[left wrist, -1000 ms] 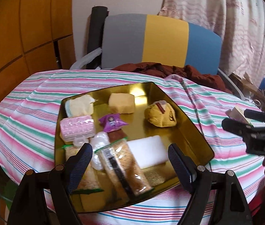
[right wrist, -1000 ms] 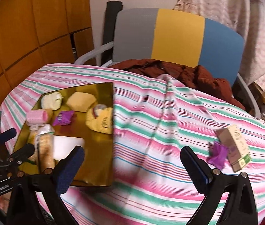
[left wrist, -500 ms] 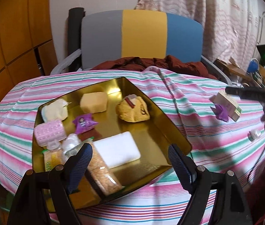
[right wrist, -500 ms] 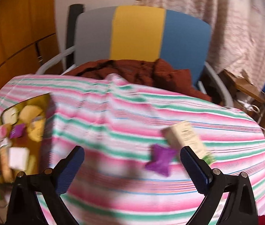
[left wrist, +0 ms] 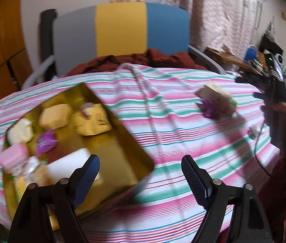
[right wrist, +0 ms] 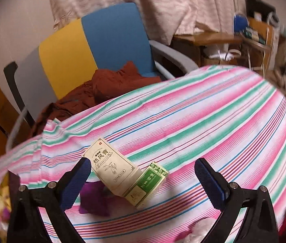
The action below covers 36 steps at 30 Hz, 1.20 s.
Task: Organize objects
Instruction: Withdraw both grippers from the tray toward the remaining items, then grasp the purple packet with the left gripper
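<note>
- Right gripper (right wrist: pixel 143 180) hangs wide open and empty low in the frame, its blue pads flanking a cream-and-green carton (right wrist: pixel 120 174) that lies flat on the striped counter (right wrist: pixel 213 121).
- Left gripper (left wrist: pixel 140 179), equally spread and empty, sits at the bottom of its frame beside the gold tray (left wrist: pixel 122 141) of packed snacks at centre left.
- Carton looks light, stiff and easily crushed; a gentle pinch across its long sides, mid-length, seems safest.
- Purple wrapper (right wrist: pixel 94 200), touching the carton's near side, appears soft and crinkly, likely to slip.
- Carton's face carries Chinese characters and a plant sketch; its green end bears smaller writing, too blurred to read.
</note>
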Tool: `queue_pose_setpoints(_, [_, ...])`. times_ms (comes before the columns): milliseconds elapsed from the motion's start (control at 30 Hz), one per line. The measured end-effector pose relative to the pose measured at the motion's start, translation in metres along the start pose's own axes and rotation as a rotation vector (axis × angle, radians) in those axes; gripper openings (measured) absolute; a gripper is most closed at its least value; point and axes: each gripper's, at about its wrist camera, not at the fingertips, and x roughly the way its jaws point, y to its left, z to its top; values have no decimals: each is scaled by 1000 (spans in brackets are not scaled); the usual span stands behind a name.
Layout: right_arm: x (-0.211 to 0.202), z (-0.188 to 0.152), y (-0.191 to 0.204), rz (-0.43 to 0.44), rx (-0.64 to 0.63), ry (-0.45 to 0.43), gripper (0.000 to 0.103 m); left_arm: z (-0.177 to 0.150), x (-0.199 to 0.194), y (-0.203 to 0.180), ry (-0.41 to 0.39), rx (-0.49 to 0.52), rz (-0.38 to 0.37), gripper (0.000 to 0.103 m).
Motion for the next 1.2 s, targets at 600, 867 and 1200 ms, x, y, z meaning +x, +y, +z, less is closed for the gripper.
queue_pose_setpoints(600, [5, 6, -26, 118, 206, 40, 103, 62, 103, -114, 97, 128, -185, 81])
queue_pose_setpoints(867, [6, 6, -21, 139, 183, 51, 103, 95, 151, -145, 122, 141, -202, 78])
queue_pose_setpoints(1200, [15, 5, -17, 133, 162, 79, 103, 107, 212, -164, 193, 139, -176, 48])
